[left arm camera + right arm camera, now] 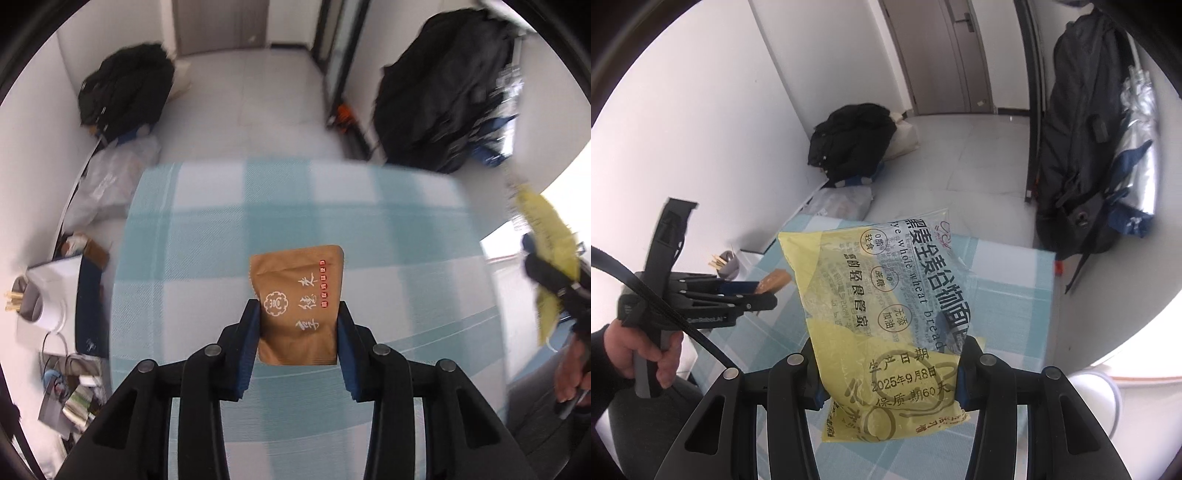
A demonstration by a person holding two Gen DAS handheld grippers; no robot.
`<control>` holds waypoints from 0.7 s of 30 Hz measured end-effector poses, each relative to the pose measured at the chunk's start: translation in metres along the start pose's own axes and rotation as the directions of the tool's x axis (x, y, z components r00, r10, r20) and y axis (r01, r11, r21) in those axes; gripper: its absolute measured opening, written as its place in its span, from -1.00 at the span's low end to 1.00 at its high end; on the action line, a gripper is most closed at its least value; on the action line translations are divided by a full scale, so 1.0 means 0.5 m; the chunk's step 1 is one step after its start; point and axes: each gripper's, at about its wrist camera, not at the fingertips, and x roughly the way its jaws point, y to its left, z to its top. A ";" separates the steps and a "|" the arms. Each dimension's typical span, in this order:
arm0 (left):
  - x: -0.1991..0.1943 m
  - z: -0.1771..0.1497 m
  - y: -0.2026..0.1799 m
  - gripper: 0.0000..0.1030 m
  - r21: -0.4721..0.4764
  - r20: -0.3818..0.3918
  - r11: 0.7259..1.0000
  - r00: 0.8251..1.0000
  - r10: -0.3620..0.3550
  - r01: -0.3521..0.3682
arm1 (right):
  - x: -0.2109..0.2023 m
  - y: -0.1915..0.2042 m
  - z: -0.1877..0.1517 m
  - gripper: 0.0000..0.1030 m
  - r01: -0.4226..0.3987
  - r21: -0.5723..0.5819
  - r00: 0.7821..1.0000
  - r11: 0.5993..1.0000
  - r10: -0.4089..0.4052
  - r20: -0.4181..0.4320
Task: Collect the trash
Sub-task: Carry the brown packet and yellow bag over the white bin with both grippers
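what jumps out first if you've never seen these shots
The left tool grips a brown snack pouch above the blue-and-white checked tablecloth. The right tool holds up a yellow bread wrapper, crinkled and half clear. Behind, a dark backpack hangs at right.

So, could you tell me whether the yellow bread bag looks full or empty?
Empty: the yellow bread bag hangs flat in the right gripper, its clear panel showing no bread.

Showing white walls [701,110] at left, pale tiled floor [266,99] and grey door [945,55] at top; blue-checked tablecloth [207,266] filling centre; daylight glaring at right edge.
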 end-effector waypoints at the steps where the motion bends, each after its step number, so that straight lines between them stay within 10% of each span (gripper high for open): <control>1: -0.012 0.007 -0.023 -0.35 0.016 0.022 1.000 1.000 -0.013 0.013 | -0.014 -0.003 0.000 -0.07 0.002 -0.004 1.000 1.000 -0.002 0.009; 21: -0.080 0.067 -0.445 -0.35 0.355 0.152 0.908 0.944 -0.293 0.224 | -0.395 -0.275 -0.075 -0.06 0.169 0.309 0.948 0.936 -0.240 0.209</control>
